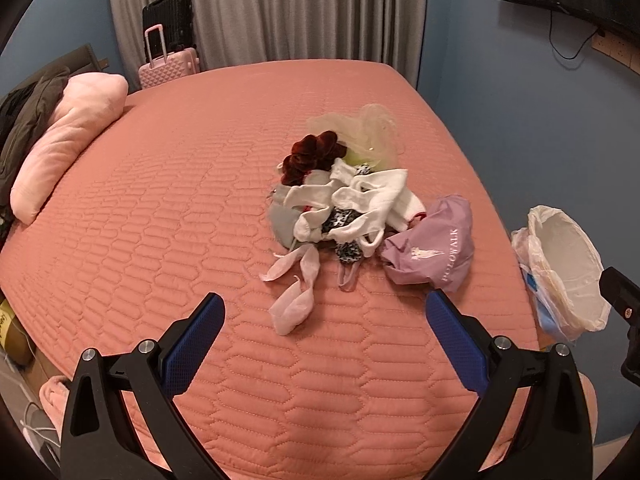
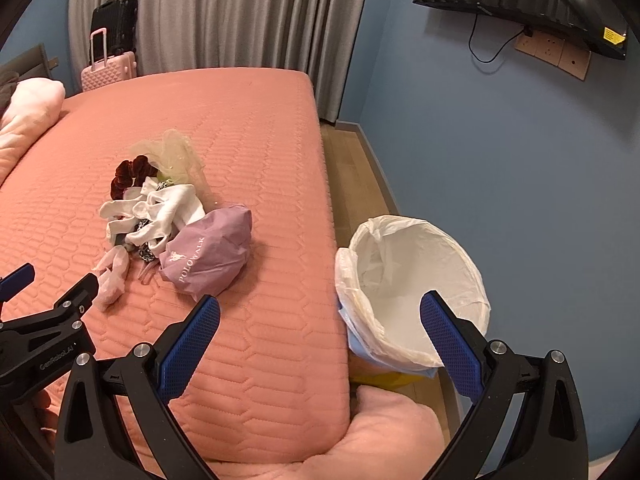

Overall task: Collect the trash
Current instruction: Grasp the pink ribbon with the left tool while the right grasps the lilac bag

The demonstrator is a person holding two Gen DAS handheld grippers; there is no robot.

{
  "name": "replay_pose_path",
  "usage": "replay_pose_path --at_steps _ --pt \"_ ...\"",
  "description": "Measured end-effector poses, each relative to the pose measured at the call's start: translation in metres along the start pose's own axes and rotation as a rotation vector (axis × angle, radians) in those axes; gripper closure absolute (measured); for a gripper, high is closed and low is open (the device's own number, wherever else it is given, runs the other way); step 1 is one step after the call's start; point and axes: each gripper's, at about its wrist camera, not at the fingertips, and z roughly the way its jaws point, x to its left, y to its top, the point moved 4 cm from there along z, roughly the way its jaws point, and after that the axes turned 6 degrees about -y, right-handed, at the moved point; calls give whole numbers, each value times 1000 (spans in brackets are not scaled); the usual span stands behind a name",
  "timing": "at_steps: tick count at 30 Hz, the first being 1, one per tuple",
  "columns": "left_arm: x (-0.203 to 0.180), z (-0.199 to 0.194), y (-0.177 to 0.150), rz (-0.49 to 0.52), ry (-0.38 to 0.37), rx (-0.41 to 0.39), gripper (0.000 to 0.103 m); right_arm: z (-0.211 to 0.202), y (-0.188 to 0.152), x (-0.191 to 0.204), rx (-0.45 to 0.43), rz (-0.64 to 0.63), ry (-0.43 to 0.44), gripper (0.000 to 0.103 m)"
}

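A pile of trash (image 1: 344, 200) lies on the pink bed (image 1: 160, 220): white crumpled cloths, a dark red scrunchie (image 1: 308, 154), pale netting (image 1: 368, 128), a lilac "POLOWALK" bag (image 1: 432, 244) and pale pink wrappers (image 1: 294, 304). The pile also shows in the right wrist view (image 2: 160, 216), with the lilac bag (image 2: 212, 256). My left gripper (image 1: 324, 308) is open and empty, just short of the pink wrappers. My right gripper (image 2: 320, 308) is open and empty, over the bed's edge beside a bin with a white liner (image 2: 416, 280). The bin shows at the left view's right edge (image 1: 560, 268).
A pink pillow (image 1: 68, 140) and dark clothes lie at the bed's left. Pink and black suitcases (image 1: 168, 48) stand by grey curtains. A TV (image 2: 520, 0) hangs on the blue wall. Wood floor (image 2: 352, 176) runs between bed and wall.
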Motion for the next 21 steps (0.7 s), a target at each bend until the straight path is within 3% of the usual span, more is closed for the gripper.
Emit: replay_pose_path --at_steps 15,21 --pt "60 64 -14 -99 -16 141 7 59 20 71 83 41 144 6" --pt "70 84 -14 -162 -76 190 21 82 22 94 122 41 165 10"
